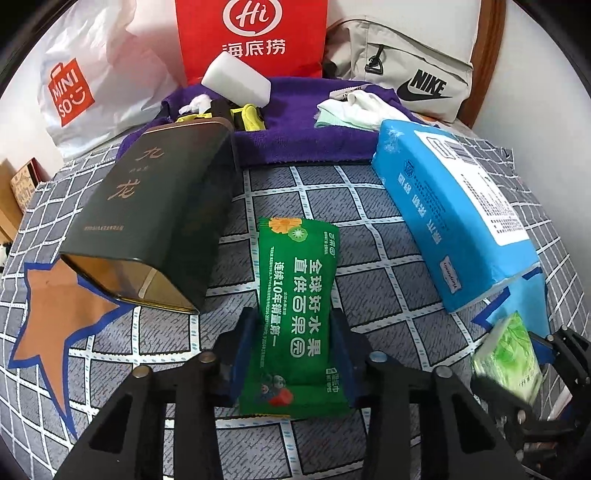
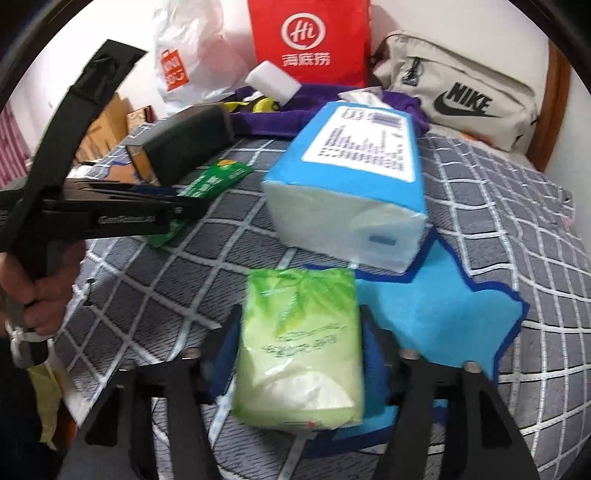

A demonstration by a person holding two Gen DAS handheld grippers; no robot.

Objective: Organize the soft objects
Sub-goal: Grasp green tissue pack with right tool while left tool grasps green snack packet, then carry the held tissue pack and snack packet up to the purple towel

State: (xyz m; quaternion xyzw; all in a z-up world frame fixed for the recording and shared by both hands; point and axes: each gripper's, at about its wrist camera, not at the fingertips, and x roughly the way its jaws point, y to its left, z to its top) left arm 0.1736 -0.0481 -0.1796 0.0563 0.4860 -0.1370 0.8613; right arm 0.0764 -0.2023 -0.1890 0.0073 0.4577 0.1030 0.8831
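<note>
Big blue plastic-wrapped tissue brick (image 2: 351, 177) lies on the grey checked bedsheet (image 1: 332, 206), untouched. Right gripper (image 2: 299, 343) clamps the pale green tissue pack (image 2: 301, 343); left gripper (image 1: 293, 336) clamps the green wet-wipe sachet (image 1: 295, 310). Squeeze lightly, lift level.

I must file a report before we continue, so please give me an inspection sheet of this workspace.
Surface: bed cover, grey with white grid, orange and blue star patches.
Job's things: green wipes packet in left claw; pale green tissue pack in right claw; blue tissue pack lying beside.
Clutter: dark tin on its side, open; purple towel with white sponge and socks.
Grippers: both claws shut on their packs.
Cables: nothing seen.
Surroundings: red bag, white shopping bag, beige bag.
</note>
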